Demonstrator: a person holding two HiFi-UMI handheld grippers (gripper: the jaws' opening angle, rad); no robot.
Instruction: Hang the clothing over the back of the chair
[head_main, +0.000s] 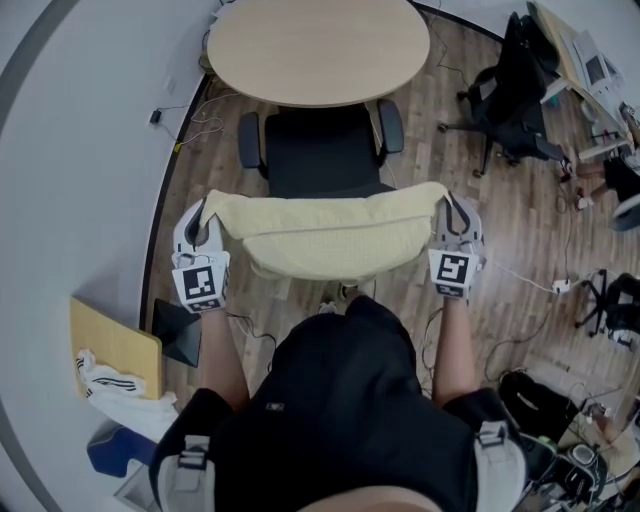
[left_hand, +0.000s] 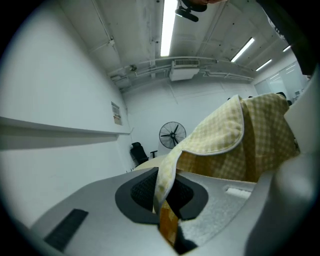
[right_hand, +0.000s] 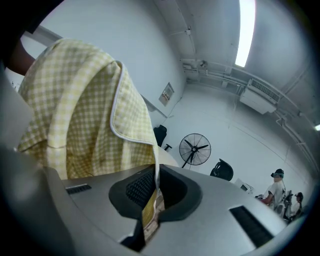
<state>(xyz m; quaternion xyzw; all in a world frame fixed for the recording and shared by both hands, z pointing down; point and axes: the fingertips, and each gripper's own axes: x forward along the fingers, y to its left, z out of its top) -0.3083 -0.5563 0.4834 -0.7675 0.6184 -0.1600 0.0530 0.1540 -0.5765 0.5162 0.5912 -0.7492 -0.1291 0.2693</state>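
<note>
A pale yellow checked garment (head_main: 330, 228) is stretched wide between both grippers, above the back of a black office chair (head_main: 322, 148). My left gripper (head_main: 205, 222) is shut on the garment's left corner, and the cloth edge (left_hand: 165, 185) runs down between its closed jaws. My right gripper (head_main: 450, 218) is shut on the right corner, with the white-piped hem (right_hand: 152, 197) pinched in its jaws. In both gripper views the yellow cloth (right_hand: 85, 110) hangs up and to the side. The chair's backrest is hidden under the garment.
A round wooden table (head_main: 318, 48) stands just beyond the chair. Another black chair (head_main: 515, 95) and a desk are at the far right. Cables lie on the wood floor (head_main: 500, 240). A yellow board and white cloth (head_main: 110, 375) sit at the lower left by the wall.
</note>
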